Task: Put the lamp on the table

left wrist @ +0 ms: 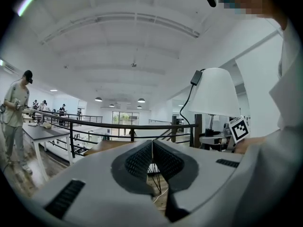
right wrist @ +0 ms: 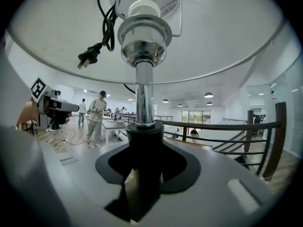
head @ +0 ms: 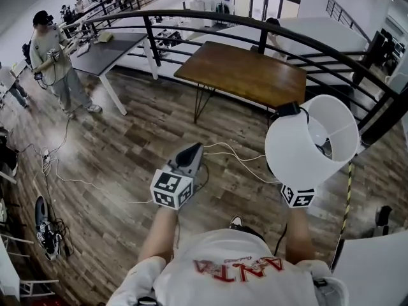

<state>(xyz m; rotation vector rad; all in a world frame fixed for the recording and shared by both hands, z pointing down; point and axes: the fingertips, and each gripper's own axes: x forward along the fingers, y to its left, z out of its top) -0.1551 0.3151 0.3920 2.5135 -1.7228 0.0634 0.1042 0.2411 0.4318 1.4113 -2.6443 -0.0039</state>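
The lamp has a white shade, a chrome stem and a black base. My right gripper is shut on the black base and holds the lamp upright in the air at my right. The lamp's cord and plug are bundled under the shade. In the head view the shade hides the right jaws; only the marker cube shows. My left gripper is shut and empty, to the left of the lamp. The brown wooden table stands ahead by the railing.
A black curved railing runs behind the brown table. A grey table stands at the far left with a person beside it. White cables lie on the wooden floor. A white surface is at the lower right.
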